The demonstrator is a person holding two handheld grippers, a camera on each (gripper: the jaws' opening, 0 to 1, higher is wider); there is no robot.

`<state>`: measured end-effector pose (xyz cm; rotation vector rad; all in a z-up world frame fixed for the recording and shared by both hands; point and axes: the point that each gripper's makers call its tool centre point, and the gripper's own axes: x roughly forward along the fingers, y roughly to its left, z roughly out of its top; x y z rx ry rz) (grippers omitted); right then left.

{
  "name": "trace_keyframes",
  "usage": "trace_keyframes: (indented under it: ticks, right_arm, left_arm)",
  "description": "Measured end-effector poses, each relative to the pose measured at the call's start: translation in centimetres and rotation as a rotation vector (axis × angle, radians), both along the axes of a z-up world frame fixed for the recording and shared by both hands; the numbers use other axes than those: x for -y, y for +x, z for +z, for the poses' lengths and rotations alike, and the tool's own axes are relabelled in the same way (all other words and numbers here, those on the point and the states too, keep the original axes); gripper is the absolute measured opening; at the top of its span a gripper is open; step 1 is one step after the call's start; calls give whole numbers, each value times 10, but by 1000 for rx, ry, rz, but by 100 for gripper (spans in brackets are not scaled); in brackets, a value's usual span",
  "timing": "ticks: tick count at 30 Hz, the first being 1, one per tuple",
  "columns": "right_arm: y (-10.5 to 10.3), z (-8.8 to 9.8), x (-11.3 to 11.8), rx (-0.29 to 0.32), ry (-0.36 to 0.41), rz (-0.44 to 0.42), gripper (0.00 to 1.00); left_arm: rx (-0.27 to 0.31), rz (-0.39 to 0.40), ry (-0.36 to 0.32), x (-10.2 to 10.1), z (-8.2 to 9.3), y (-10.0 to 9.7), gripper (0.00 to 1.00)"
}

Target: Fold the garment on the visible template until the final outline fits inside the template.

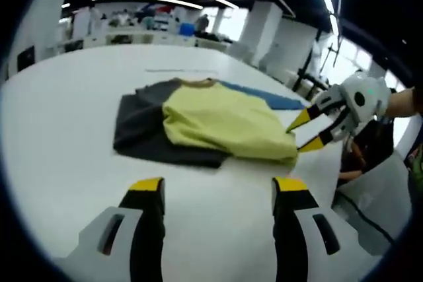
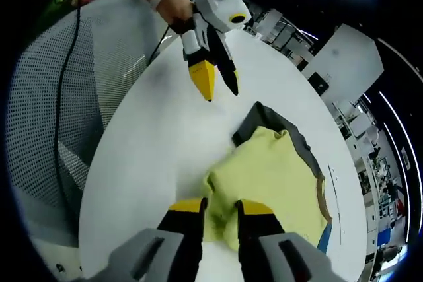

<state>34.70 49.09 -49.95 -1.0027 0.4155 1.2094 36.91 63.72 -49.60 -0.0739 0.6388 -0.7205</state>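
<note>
1. Left gripper view looks across a white table (image 1: pixel 59 163) at the garment (image 1: pixel 218 123), a yellow shirt with dark grey sleeves and a brown collar, lying mid-table.
2. A blue template (image 1: pixel 277 100) peeks out from under the shirt's far edge, and grey fabric spreads out on the near left.
3. Down at the bottom, the left tool (image 1: pixel 218 196) hovers short of the shirt, jaws spread wide, nothing between them.
4. Coming in from the right, the right tool (image 1: pixel 305 133) has its yellow tips at the shirt's right corner, touching the yellow fabric.
5. Right gripper view: the right tool (image 2: pixel 221 208) is pinching the yellow hem, with fabric bunched between the nearly closed jaws.
6. Across the table, the left tool (image 2: pixel 218 80) hangs above the bare surface, clear of the shirt, held by a hand (image 2: pixel 175 8).
7. A mesh chair back (image 2: pixel 59 110) sits beside the table edge.
</note>
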Motion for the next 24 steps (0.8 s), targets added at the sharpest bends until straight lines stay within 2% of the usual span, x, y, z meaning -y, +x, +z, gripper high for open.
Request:
trace_keyframes:
  ticks: [3, 5, 10, 12, 16, 19, 20, 22, 23, 24]
  right_arm:
    - [3, 1, -1, -1, -1, -4, 0]
    - [6, 3, -1, -11, 5, -18, 0]
    - [11, 14, -4, -138, 71, -111, 0]
    - [16, 25, -7, -209, 116, -159, 0]
    - [42, 55, -9, -278, 196, -229, 0]
    - [70, 77, -9, -325, 259, -294, 0]
    - [74, 79, -9, -325, 263, -295, 0]
    - [97, 90, -7, -334, 292, -329, 0]
    - [101, 91, -6, -334, 294, -334, 0]
    - [115, 98, -6, -329, 306, -347, 0]
  left_arm:
    - [0, 6, 0, -2, 0, 1, 62]
    - [-2, 11, -4, -4, 0, 1, 62]
    - [-5, 18, -4, -6, -1, 0, 62]
    - [-5, 19, -4, -6, -2, -1, 62]
    - [-10, 22, -4, -8, -3, 0, 61]
    - [-11, 24, -6, -7, -4, 1, 61]
    - [-11, 24, -6, -7, -4, 1, 61]
    - [-12, 24, -8, -7, -4, 2, 61]
    - [-12, 25, -8, -6, -4, 1, 61]
    - [-11, 25, -9, -6, -4, 2, 61]
